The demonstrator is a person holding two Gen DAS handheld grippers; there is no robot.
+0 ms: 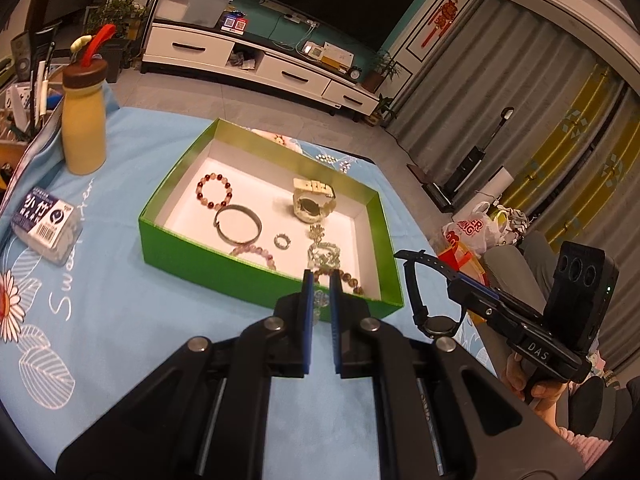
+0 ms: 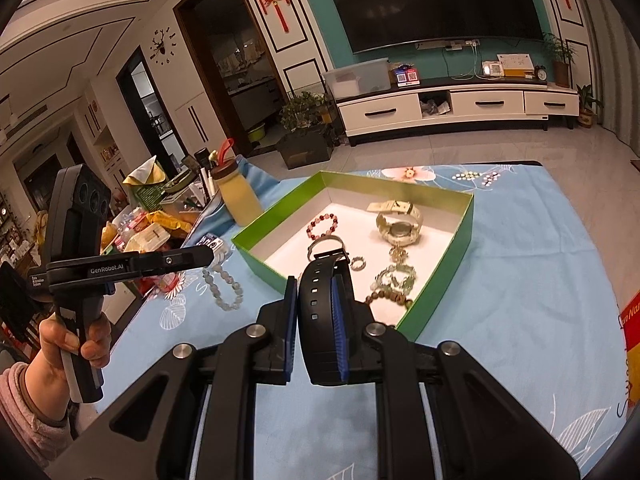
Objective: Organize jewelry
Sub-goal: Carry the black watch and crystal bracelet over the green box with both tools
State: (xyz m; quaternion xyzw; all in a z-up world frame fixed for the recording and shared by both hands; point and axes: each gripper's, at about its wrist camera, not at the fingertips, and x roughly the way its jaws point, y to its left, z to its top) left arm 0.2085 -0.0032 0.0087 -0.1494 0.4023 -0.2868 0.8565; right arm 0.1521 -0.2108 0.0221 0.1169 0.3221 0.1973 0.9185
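Note:
A green box (image 1: 224,258) (image 2: 276,216) lies on the blue cloth and holds a red bead bracelet (image 1: 214,191), a metal bangle (image 1: 239,225), a pale watch (image 1: 312,201) (image 2: 398,224), a small ring (image 1: 281,241) and more bead bracelets. My left gripper (image 1: 320,280) is shut on a pale bead bracelet (image 1: 319,300) (image 2: 224,286), which hangs just before the box's near wall. My right gripper (image 2: 316,284) is shut on the strap of a black watch (image 2: 324,308) (image 1: 424,300), held right of the box's near corner.
A yellow bottle (image 1: 85,120) (image 2: 238,196) stands left of the box. A small packet (image 1: 44,220) lies on the cloth near it. Clutter and snack packs (image 2: 148,232) sit past the left edge. A red bag (image 1: 472,232) sits off the right edge.

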